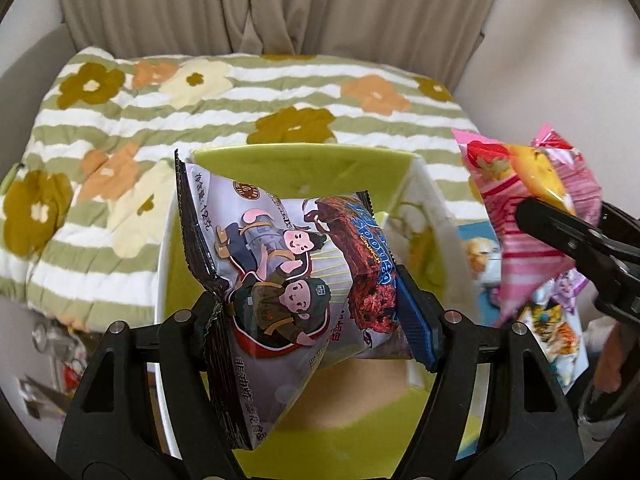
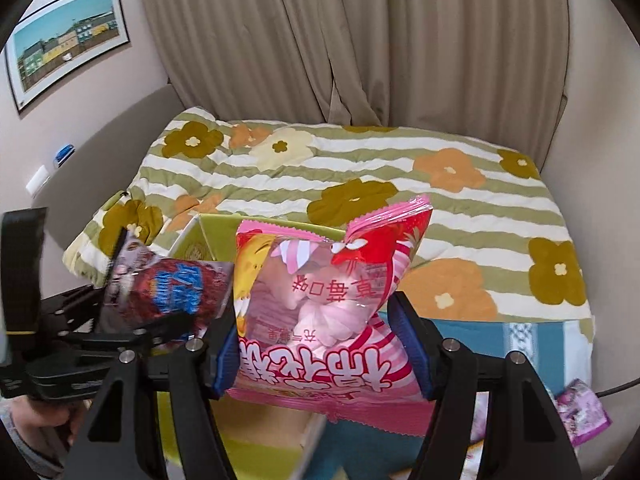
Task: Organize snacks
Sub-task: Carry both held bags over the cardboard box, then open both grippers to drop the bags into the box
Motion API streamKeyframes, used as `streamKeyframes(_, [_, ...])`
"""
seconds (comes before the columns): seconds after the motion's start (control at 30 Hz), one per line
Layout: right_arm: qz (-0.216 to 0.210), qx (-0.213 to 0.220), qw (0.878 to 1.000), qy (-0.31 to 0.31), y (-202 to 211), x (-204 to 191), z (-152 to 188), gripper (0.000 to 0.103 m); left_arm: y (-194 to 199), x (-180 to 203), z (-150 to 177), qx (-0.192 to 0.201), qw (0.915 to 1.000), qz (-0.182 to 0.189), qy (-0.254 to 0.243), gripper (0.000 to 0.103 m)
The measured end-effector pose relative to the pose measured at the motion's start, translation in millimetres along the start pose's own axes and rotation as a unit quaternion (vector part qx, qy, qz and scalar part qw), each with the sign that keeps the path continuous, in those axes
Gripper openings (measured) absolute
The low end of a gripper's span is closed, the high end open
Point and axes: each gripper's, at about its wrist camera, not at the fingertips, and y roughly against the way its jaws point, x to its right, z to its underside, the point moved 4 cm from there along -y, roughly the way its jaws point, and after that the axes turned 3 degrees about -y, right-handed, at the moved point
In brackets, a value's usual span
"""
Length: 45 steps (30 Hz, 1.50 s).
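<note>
My left gripper (image 1: pixel 316 300) is shut on two snack packets at once: a grey cartoon packet (image 1: pixel 264 280) and a dark red brownie packet (image 1: pixel 368 264). It holds them above an open lime-green box (image 1: pixel 304 168). My right gripper (image 2: pixel 320 344) is shut on a pink marshmallow bag (image 2: pixel 324 300), held up beside the box (image 2: pixel 216 244). The pink bag also shows at the right of the left wrist view (image 1: pixel 524 216), and the left gripper's packets show at the left of the right wrist view (image 2: pixel 172 292).
The box sits on a bed with a green-striped flowered quilt (image 1: pixel 224 112). More snack packets lie to the right (image 1: pixel 556 320), with a purple packet (image 2: pixel 584 416) on a blue cloth (image 2: pixel 496 336). Curtains (image 2: pixel 360 40) hang behind.
</note>
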Motion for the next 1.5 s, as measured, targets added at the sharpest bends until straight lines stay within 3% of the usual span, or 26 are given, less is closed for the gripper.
streamKeyframes(0.23, [0.017, -0.036, 0.999, -0.012, -44.9, -12.2, -7.3, 0.063, -53.0, -20.0, -17.6, -0.033, 0.9994, 0.014, -0.007, 0.072])
streamKeyframes(0.27, [0.02, -0.041, 0.999, -0.013, -50.0, -11.9, -7.0, 0.063, -55.7, -19.8, -17.7, -0.033, 0.9994, 0.011, -0.009, 0.08])
streamKeyframes(0.3, [0.023, -0.044, 0.999, -0.013, -53.1, -12.9, -8.0, 0.063, -58.6, -19.9, -18.2, -0.034, 0.9993, 0.004, -0.012, 0.098])
streamKeyframes(0.33, [0.024, -0.046, 0.999, -0.012, -55.9, -13.6, -9.0, 0.063, -60.6, -21.3, -18.4, -0.035, 0.9993, -0.002, -0.015, 0.102])
streamKeyframes(0.47, [0.025, -0.055, 0.998, -0.018, -66.0, -16.1, -11.1, 0.064, -58.3, -25.6, -18.3, -0.035, 0.9993, -0.001, -0.015, 0.103])
streamKeyframes(0.8, [-0.006, -0.068, 0.997, -0.019, -77.6, -22.7, -13.5, 0.064, -6.9, -37.0, 12.7, -0.012, 0.9997, -0.016, 0.014, 0.103])
streamKeyframes(1.13, [-0.027, -0.072, 0.997, 0.01, -109.1, -37.7, -18.9, 0.065, 4.5, -47.7, 28.8, -0.014, 0.9983, -0.039, 0.042, 0.102])
streamKeyframes(1.2, [-0.028, -0.074, 0.997, 0.009, -114.2, -37.7, -18.3, 0.071, 4.4, -50.0, 31.8, -0.016, 0.9979, -0.04, 0.049, 0.102])
streamKeyframes(1.3, [-0.02, -0.062, 0.998, 0.006, -115.6, -34.5, -18.2, 0.103, 4.1, -52.6, 36.8, -0.021, 0.9971, -0.053, 0.051, 0.102])
streamKeyframes(1.5, [-0.005, -0.044, 0.999, 0.024, -101.4, -32.7, -8.9, 0.103, 12.4, -57.4, 45.0, -0.018, 0.9959, -0.063, 0.063, 0.103])
